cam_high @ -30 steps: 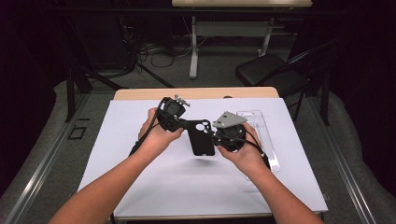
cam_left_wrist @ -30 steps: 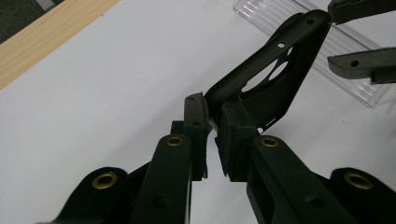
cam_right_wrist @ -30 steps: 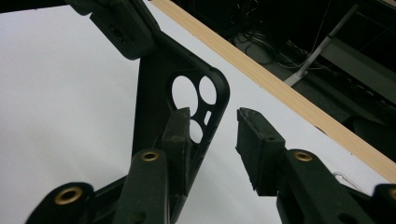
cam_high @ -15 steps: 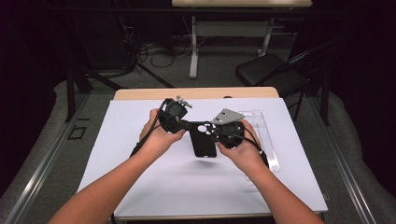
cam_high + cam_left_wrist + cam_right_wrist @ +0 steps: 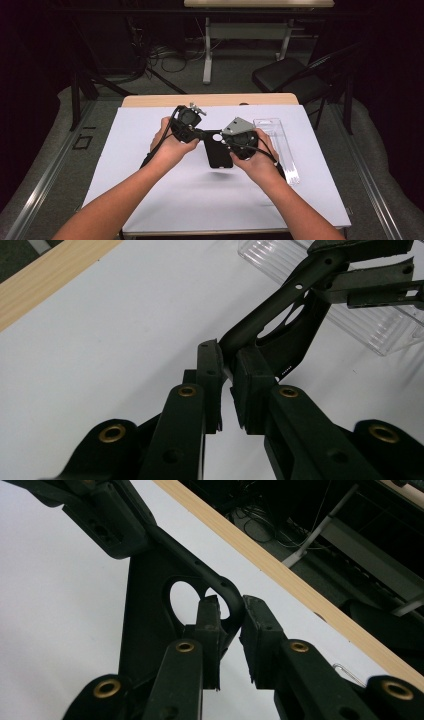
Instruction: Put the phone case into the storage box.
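High view: black phone case (image 5: 220, 152) held just above the white table mat (image 5: 150, 190), long axis running 12 to 6, left gripper (image 5: 199, 133) clamped on its top-left corner, right gripper (image 5: 226, 140), jaws just closing, pinching the top-right corner.

Two grippers, left gripper (image 5: 196, 133) and right gripper (image 5: 229, 141), are sharing one black phone case (image 5: 220, 155); one clear plastic package (image 5: 278, 141) is lying on one white table (image 5: 150, 190).
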A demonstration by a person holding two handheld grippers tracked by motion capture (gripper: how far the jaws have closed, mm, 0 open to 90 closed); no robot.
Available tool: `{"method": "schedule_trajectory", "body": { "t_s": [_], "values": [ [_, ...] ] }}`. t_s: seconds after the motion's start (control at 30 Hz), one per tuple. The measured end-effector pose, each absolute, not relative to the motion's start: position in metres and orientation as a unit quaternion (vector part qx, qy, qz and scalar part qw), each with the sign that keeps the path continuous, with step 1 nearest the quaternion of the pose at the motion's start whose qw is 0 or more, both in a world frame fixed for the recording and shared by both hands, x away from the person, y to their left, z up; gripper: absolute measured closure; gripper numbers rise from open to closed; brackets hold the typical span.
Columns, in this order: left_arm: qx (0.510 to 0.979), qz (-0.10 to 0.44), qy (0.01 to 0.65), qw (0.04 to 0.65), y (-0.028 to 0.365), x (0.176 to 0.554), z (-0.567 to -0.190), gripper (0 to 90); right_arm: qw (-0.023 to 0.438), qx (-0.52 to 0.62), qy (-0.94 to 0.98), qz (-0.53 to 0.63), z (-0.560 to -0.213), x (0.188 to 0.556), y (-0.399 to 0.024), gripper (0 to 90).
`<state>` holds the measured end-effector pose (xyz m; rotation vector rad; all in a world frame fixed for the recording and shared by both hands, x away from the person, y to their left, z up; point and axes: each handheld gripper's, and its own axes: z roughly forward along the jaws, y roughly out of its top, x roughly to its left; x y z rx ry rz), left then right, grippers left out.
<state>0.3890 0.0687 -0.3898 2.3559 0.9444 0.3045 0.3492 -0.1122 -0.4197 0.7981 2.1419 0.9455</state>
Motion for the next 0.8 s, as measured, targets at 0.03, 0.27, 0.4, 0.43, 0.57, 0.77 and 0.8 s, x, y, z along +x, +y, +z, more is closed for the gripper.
{"method": "schedule_trajectory", "body": {
  "t_s": [0.03, 0.27, 0.4, 0.43, 0.57, 0.77, 0.8],
  "values": [
    [0.882, 0.113, 0.354, 0.289, 0.0688, 0.3889, -0.3899, 82.9, 0.328, 0.307, 0.817, 0.361, -0.4197, 0.3492, -0.1121, 78.8],
    [0.881, 0.111, 0.354, 0.292, 0.068, 0.3877, -0.3893, 82.9, 0.33, 0.316, 0.814, 0.358, -0.4195, 0.35, -0.1129, 79.0],
    [0.882, 0.109, 0.353, 0.292, 0.0667, 0.3865, -0.3894, 82.9, 0.328, 0.319, 0.813, 0.361, -0.4197, 0.351, -0.1134, 77.8],
    [0.883, 0.11, 0.351, 0.292, 0.0666, 0.3864, -0.3895, 82.9, 0.328, 0.32, 0.812, 0.362, -0.4198, 0.3511, -0.1133, 77.8],
    [0.883, 0.11, 0.351, 0.293, 0.0659, 0.3859, -0.3893, 82.9, 0.326, 0.323, 0.812, 0.36, -0.4199, 0.3513, -0.1133, 79.4],
    [0.883, 0.111, 0.349, 0.293, 0.0659, 0.3856, -0.3894, 82.8, 0.324, 0.325, 0.815, 0.354, -0.4204, 0.3517, -0.1133, 80.7],
    [0.884, 0.109, 0.349, 0.293, 0.066, 0.3856, -0.3892, 82.9, 0.324, 0.325, 0.815, 0.354, -0.4204, 0.3518, -0.1135, 80.8]
  ]
}}
